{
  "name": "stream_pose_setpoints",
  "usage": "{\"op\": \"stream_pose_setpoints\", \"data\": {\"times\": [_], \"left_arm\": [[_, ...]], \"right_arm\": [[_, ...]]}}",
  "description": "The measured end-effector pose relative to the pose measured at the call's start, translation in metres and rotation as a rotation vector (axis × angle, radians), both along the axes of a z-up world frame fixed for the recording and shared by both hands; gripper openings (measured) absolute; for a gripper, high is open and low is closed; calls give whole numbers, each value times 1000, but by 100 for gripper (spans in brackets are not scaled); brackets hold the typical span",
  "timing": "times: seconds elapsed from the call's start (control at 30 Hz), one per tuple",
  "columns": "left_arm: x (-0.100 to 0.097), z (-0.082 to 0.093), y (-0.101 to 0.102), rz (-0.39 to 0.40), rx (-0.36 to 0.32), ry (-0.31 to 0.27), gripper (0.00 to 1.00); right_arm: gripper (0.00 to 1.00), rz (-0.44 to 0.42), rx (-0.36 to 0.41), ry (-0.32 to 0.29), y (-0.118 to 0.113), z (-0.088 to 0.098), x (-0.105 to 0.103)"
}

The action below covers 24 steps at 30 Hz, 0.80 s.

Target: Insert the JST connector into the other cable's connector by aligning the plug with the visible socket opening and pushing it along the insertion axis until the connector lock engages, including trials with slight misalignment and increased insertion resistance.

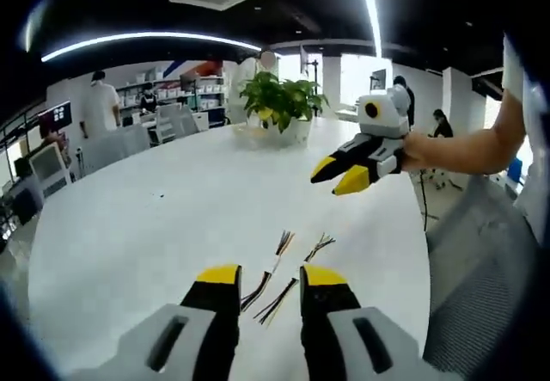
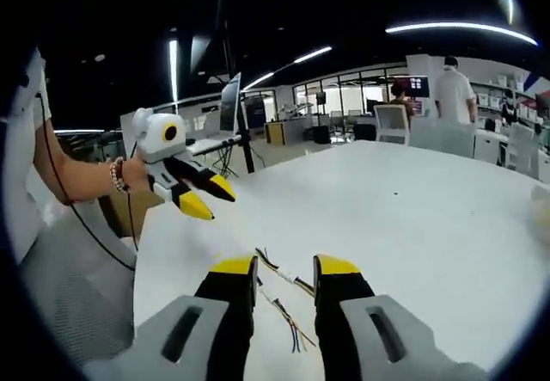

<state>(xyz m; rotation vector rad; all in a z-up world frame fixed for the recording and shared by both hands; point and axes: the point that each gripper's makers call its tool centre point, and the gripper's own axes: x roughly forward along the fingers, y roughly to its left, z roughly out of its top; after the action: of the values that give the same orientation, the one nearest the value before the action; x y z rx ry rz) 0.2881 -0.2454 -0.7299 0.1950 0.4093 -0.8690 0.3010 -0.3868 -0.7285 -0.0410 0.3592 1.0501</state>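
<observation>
Two thin cables point(image 1: 277, 271) lie side by side on the white table point(image 1: 163, 209), their loose coloured wire ends fanned out at the far side. Their connectors are too small to make out. My left gripper point(image 1: 271, 276) hovers over them, open, its yellow-tipped jaws apart and holding nothing. My right gripper point(image 1: 339, 175) hangs in the air further off to the right, held by a hand, jaws slightly apart. In the right gripper view the cables point(image 2: 284, 285) run between the jaws of the open right gripper point(image 2: 285, 267), and the left gripper point(image 2: 206, 197) floats at the left, open.
A potted green plant point(image 1: 281, 99) stands at the far side of the table. The table's curved edge point(image 1: 427, 252) is close on the right, with a grey chair point(image 1: 485, 286) beyond it. Desks, monitors and people are in the background.
</observation>
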Motion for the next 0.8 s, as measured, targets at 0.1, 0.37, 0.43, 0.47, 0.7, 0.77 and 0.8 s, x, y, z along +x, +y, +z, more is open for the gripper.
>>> {"op": "stream_pose_setpoints", "data": {"times": [0.1,0.37,0.43,0.47,0.7,0.77,0.8], "left_arm": [[-3,10,11,41,23,-31,22],[-42,29,28,92,19,-50,23],[-53,27,34,113,42,-45,23],[-58,26,37,128,39,-42,23],[-98,20,44,207,0,-11,22],[-106,17,52,259,-48,10,22],[-109,17,54,273,-58,14,22]], "right_arm": [[25,-19,-9,-10,-10,12,-12],[25,-72,0,-24,-36,26,-45],[26,-101,12,-18,-45,25,-56],[26,-120,26,-9,-50,23,-61],[26,-134,-14,73,-68,-2,-101],[26,-127,-23,84,-69,-7,-109],[26,-122,-27,93,-69,-10,-113]]}}
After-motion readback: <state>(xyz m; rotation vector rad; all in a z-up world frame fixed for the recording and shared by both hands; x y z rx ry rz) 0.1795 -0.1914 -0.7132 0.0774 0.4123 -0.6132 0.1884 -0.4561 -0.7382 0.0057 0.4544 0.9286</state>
